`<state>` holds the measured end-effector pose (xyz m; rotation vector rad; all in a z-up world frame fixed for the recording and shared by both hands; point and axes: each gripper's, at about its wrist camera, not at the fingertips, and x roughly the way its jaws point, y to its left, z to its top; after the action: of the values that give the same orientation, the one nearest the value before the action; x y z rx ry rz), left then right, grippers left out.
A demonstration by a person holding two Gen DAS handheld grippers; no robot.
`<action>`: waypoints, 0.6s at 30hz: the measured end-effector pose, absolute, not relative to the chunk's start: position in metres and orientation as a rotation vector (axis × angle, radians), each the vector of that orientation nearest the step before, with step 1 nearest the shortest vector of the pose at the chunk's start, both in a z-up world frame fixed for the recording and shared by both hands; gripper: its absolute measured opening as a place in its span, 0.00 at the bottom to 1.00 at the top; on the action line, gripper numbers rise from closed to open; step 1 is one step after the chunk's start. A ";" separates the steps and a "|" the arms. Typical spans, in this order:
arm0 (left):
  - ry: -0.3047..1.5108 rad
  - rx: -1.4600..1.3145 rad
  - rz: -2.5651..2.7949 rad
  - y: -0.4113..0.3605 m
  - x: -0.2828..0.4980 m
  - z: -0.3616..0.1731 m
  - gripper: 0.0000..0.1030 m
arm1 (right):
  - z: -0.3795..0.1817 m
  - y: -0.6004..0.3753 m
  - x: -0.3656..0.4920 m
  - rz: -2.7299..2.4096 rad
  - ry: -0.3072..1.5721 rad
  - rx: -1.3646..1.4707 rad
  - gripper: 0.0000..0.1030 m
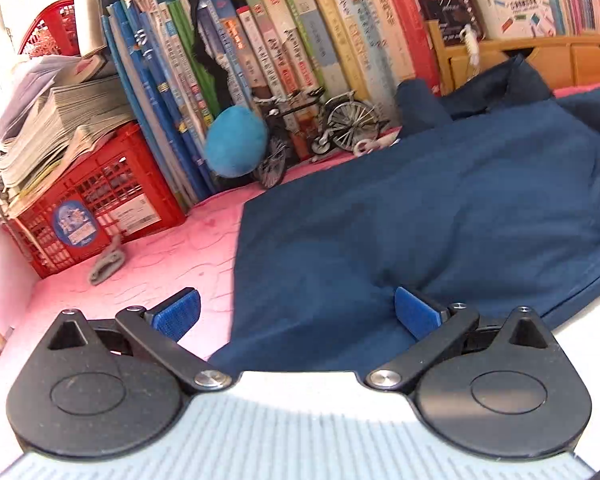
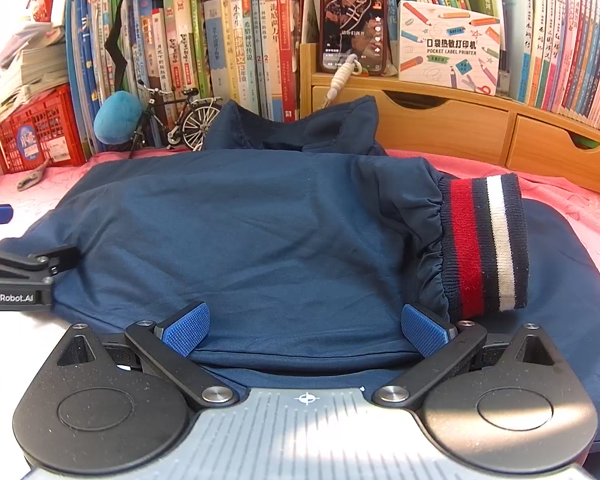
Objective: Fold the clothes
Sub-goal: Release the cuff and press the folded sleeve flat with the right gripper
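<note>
Navy jacket (image 2: 260,232) spread on the pink surface (image 1: 172,256) before a row of books (image 2: 220,48).
Striped cuff (image 2: 484,244) lies folded onto its right side; both the left tool (image 1: 296,314) and the right tool (image 2: 306,330) gape wide, gripping nothing.

both views are taken low and close over the navy jacket (image 1: 420,208) (image 2: 240,232), facing the shared bookshelf (image 1: 300,32) (image 2: 220,40).
</note>
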<state>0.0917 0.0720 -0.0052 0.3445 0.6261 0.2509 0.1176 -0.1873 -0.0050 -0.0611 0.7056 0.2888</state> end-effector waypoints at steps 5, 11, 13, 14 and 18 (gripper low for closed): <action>0.644 0.286 0.291 0.096 0.089 -0.005 1.00 | -0.005 -0.187 0.118 0.298 0.705 -0.066 1.00; 0.658 0.284 0.341 0.108 0.086 -0.001 1.00 | -0.005 -0.188 0.118 0.303 0.704 -0.064 1.00; 0.661 0.315 0.373 0.100 0.076 0.007 1.00 | -0.005 -0.190 0.118 0.309 0.702 -0.052 1.00; 0.645 0.321 0.360 0.093 0.065 0.013 1.00 | -0.004 -0.193 0.118 0.314 0.700 -0.037 1.00; 0.534 0.294 0.213 0.070 -0.007 0.038 1.00 | -0.001 -0.212 0.116 0.342 0.665 0.088 1.00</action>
<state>-0.0072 0.0700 0.0382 0.2944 0.5338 0.2128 0.1161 -0.2118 -0.0015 0.0881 0.6655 0.3417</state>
